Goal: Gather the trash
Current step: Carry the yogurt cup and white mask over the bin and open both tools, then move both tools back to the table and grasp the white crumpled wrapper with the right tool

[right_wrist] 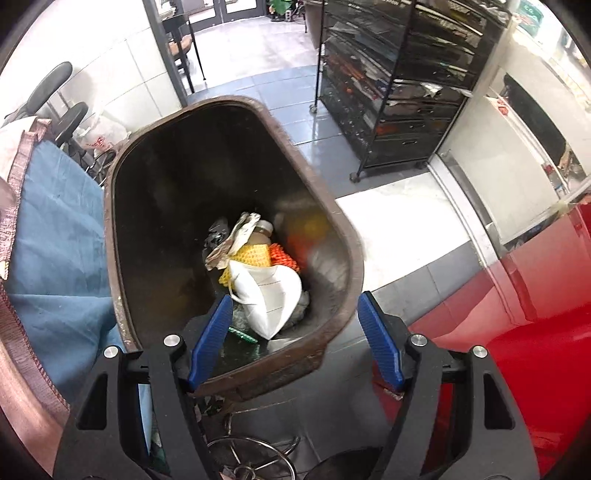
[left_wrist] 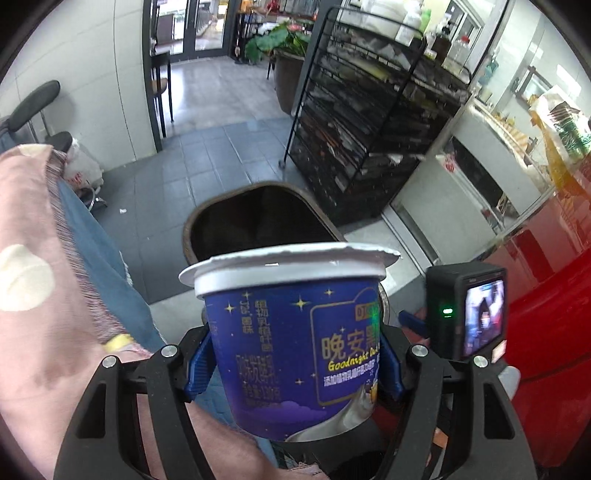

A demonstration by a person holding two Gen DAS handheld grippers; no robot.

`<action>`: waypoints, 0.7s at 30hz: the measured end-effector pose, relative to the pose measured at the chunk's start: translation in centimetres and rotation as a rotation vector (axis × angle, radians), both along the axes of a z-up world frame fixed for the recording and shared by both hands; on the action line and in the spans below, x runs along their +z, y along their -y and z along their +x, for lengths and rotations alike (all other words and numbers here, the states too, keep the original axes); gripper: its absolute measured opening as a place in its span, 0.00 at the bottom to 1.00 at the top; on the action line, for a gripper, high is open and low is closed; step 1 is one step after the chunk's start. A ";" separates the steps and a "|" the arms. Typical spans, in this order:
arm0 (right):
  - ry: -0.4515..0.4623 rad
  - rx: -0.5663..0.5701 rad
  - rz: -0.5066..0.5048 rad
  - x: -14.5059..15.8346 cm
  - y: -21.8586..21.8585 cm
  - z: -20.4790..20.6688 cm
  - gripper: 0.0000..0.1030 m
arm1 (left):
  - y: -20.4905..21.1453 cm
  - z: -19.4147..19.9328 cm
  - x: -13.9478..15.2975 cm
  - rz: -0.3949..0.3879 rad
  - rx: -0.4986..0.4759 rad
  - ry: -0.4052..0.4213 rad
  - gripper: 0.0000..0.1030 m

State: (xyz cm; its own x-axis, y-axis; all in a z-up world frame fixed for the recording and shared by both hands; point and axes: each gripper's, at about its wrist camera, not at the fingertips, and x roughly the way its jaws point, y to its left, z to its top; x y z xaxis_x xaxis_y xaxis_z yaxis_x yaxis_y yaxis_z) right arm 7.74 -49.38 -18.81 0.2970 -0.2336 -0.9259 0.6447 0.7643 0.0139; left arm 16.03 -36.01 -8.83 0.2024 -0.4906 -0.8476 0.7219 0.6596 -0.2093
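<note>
Above a brown trash bin (right_wrist: 236, 122), a blue yogurt cup (left_wrist: 295, 343) is being gripped upright between the blue pads of the left tongs (left_wrist: 293, 363). Right tongs (right_wrist: 295, 350) are being held released over the bin, where a white mask (right_wrist: 269, 295) and crumpled wrappers (right_wrist: 232, 240) are lying.

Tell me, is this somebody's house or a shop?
Probably a small shop or café: a black wire display rack on wheels, a glass-fronted counter, and glass entrance doors beyond the grey tiled floor.
</note>
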 end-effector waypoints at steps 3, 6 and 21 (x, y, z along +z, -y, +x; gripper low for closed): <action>0.004 -0.024 0.003 0.0 0.6 -0.4 0.68 | 0.7 0.2 -1.1 0.045 -0.008 -0.012 0.75; -0.003 -0.038 0.001 0.0 1.0 -0.7 0.68 | 0.8 0.4 -1.7 0.072 -0.015 -0.016 0.86; 0.022 -0.031 -0.019 1.6 0.0 -0.5 0.73 | -2.0 -0.8 1.9 0.008 -0.009 0.087 0.93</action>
State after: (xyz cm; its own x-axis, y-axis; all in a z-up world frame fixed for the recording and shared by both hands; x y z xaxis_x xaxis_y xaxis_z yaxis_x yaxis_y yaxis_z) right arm 7.23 -49.39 -17.18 0.3098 -0.2604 -0.9144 0.6677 0.7443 0.0143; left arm 15.23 -34.00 -6.95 0.2714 -0.4859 -0.8308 0.7431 0.6544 -0.1400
